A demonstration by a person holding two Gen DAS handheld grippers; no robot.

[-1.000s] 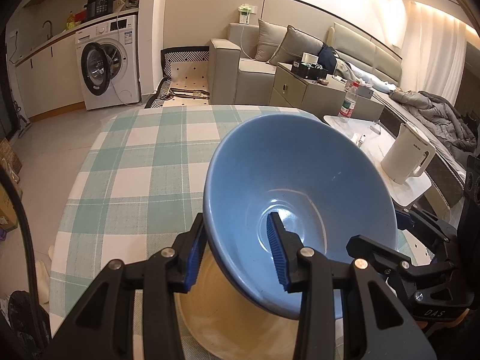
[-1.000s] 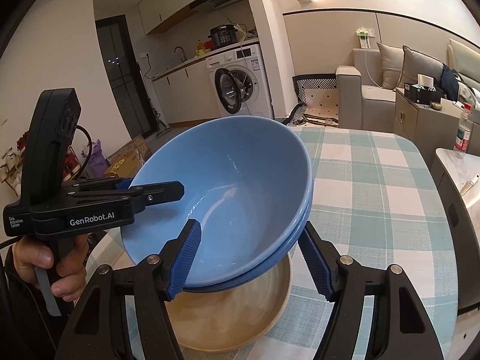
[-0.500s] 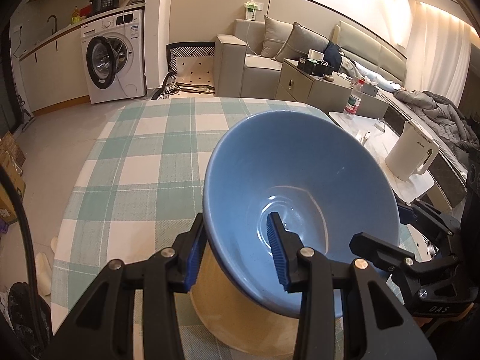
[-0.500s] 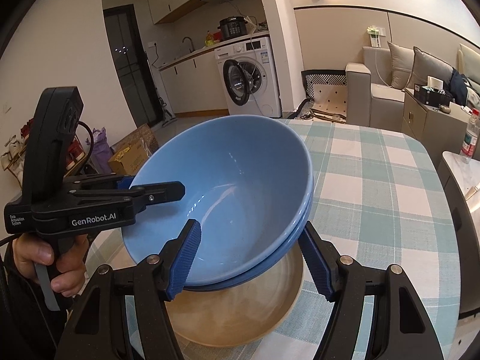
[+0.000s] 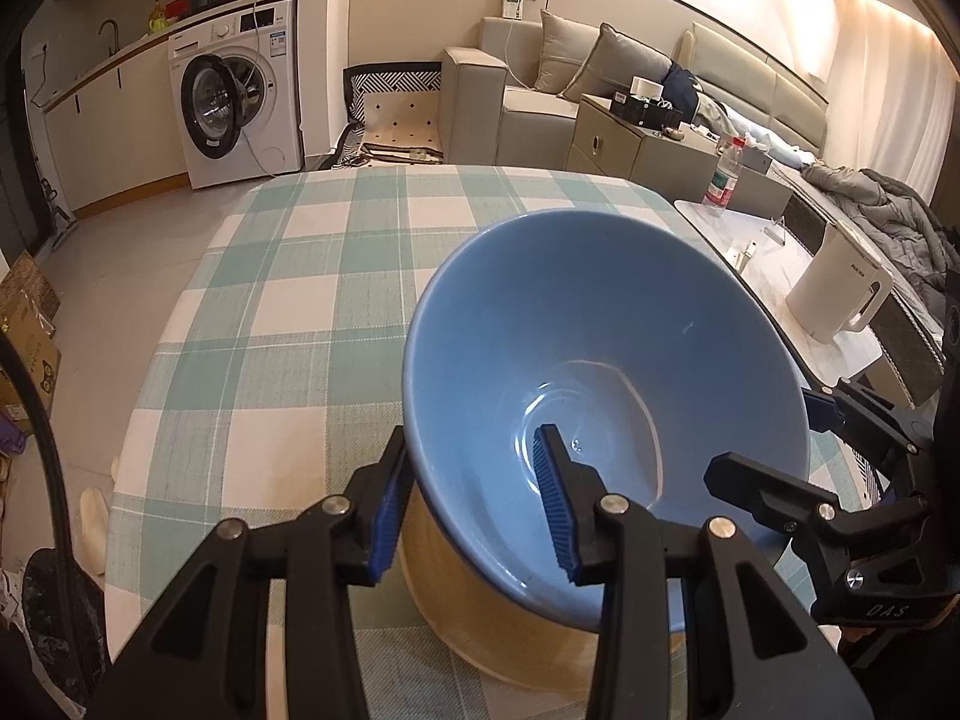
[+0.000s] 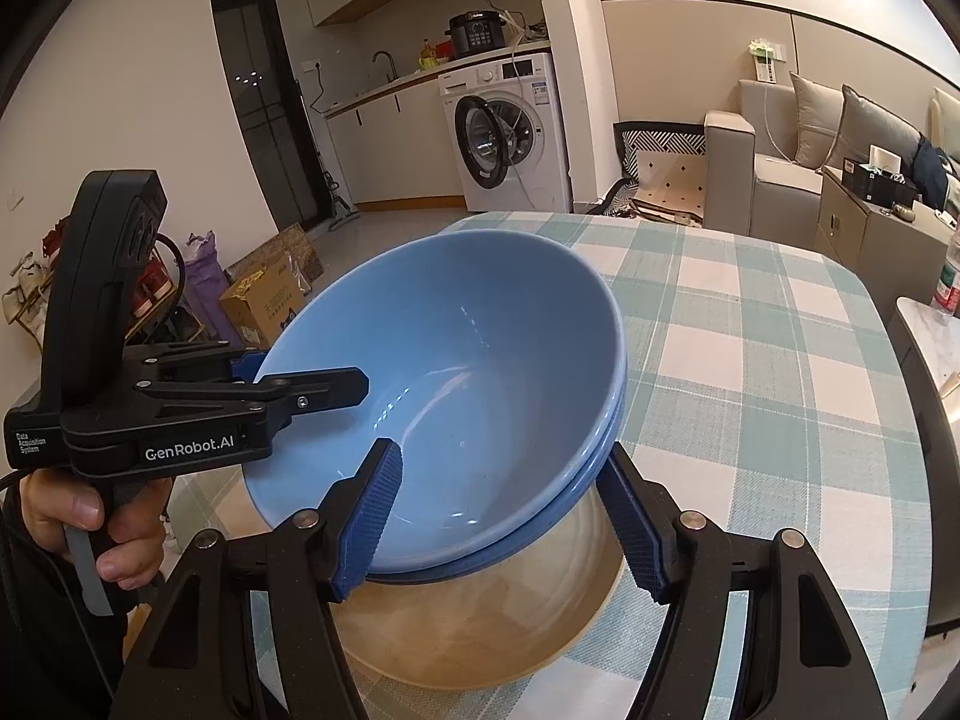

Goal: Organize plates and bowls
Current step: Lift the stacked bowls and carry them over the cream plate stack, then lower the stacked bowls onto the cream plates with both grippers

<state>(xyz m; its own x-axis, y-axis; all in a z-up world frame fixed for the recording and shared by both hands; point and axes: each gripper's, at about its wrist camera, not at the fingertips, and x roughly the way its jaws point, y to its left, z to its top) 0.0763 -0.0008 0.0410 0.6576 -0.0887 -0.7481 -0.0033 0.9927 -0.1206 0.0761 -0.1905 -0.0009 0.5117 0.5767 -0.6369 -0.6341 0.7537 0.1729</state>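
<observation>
Two glossy blue ceramic bowls (image 6: 456, 384), nested one inside the other, are tilted, the mouth facing up and away from me toward the far edge of the tabletop (image 5: 288, 312). The double rim shows clearly in the right view; round, so no long axis to speak of. Inside is smooth and clean, with light glare near the base ring.

My left tool (image 5: 474, 504) is narrow, clamped on the near wall of the top bowl: one blue ribbed pad inside the bowl, the other outside against the wall. My right tool (image 6: 510, 516) stands wider and straddles the stacked rims on the opposite side, inner pad in the bowl, outer pad against the outside; whether the pads press I cannot tell for certain, though they look to be touching.

The blue pair sits in or just over a pale tan wooden bowl (image 6: 480, 630), which rests on the green-and-white checked cloth near the tabletop's near edge. My hand (image 6: 96, 516) grips the left tool's trigger.
</observation>
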